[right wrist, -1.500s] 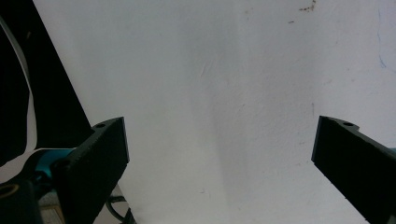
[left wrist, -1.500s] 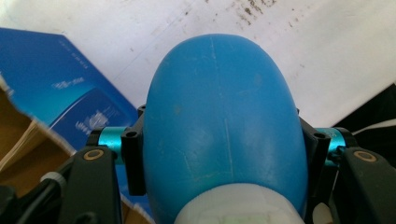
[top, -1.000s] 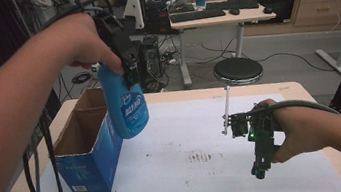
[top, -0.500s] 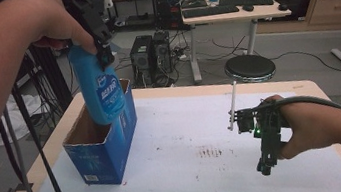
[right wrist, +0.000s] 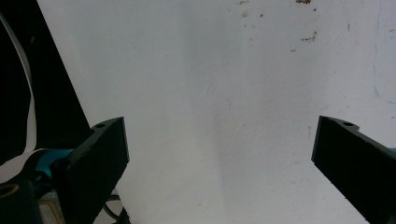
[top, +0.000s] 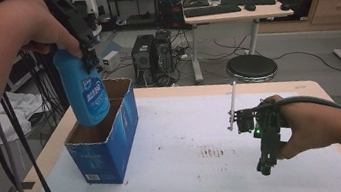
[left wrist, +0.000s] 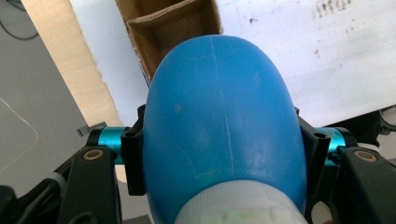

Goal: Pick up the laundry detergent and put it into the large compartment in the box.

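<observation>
The white-covered table (top: 250,175) is filling the lower frame. At left on it, the open blue carton (top: 107,147) is gaping upward, likely to receive the blue bottle (top: 84,88), hanging upright with its base at the carton's mouth, upper left. The left gripper (left wrist: 219,154) is clamping its shoulder. At lower right, the right gripper (top: 266,163) is idling, jaws apart and empty.

Soft, even indoor light; slight blur, faint shadows.
</observation>
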`<state>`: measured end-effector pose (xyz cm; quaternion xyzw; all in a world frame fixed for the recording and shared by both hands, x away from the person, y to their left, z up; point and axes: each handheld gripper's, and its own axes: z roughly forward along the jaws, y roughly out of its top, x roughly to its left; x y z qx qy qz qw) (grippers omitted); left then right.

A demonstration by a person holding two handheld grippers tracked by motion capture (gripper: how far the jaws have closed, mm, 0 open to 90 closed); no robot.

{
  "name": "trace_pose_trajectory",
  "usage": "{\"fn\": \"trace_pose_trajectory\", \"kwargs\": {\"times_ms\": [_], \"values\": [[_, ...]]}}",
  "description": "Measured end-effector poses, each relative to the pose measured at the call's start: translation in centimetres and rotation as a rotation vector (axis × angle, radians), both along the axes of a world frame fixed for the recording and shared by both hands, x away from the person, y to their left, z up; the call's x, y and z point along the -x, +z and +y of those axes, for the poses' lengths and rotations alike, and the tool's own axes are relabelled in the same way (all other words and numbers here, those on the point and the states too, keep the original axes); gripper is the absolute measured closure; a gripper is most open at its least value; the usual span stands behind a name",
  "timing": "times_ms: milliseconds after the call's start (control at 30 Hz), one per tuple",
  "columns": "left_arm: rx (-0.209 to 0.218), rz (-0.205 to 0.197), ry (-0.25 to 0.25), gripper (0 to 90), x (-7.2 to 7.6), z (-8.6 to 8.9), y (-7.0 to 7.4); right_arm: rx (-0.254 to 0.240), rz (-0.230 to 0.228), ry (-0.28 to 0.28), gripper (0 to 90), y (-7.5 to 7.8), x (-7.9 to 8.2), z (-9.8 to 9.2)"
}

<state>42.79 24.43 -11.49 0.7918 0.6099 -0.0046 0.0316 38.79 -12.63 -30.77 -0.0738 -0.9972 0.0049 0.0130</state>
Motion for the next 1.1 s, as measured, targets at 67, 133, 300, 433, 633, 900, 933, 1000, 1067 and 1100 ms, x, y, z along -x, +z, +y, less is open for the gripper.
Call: {"fn": "trace_pose_trajectory", "kwargs": {"times_ms": [67, 133, 300, 433, 633, 900, 933, 1000, 1067, 1100], "values": [[0.010, 0.003, 0.015, 37.2, -0.2, 0.3, -0.8, -0.004, 0.000, -0.006, 2.9, 0.0, 0.0, 0.0], [0.010, 0.006, 0.015, 37.2, -0.3, 0.4, -1.2, -0.002, -0.001, -0.008, 2.9, 0.0, 0.0, -0.1], [0.015, 0.042, 0.031, 37.1, -1.1, 1.0, -4.4, -0.005, -0.003, -0.009, 2.9, 0.0, 0.0, 0.0], [0.022, 0.054, 0.028, 37.1, -1.7, 1.2, -6.7, -0.011, 0.002, -0.006, 2.9, -0.2, 0.1, 0.0], [0.001, 0.075, -0.029, 37.1, -2.1, 0.8, -9.8, -0.020, -0.002, -0.012, 2.9, -0.2, 0.0, -0.3], [-0.015, 0.089, -0.162, 37.1, -2.3, 0.0, -12.2, -0.025, 0.001, -0.027, 2.9, -0.3, 0.0, -0.8], [-0.022, 0.091, -0.183, 37.1, -2.3, 0.0, -12.5, -0.027, 0.000, -0.024, 2.9, -0.4, 0.0, -0.9], [-0.030, 0.093, -0.218, 37.2, -2.2, -0.1, -12.9, -0.028, 0.000, -0.027, 2.9, -0.5, 0.0, -1.0], [-0.039, 0.092, -0.258, 37.2, -2.2, -0.1, -13.2, -0.028, 0.002, -0.028, 2.9, -0.6, 0.0, -1.1], [-0.044, 0.089, -0.279, 37.1, -2.1, -0.1, -13.4, -0.022, 0.004, -0.032, 2.9, -0.6, 0.0, -1.1]]}}
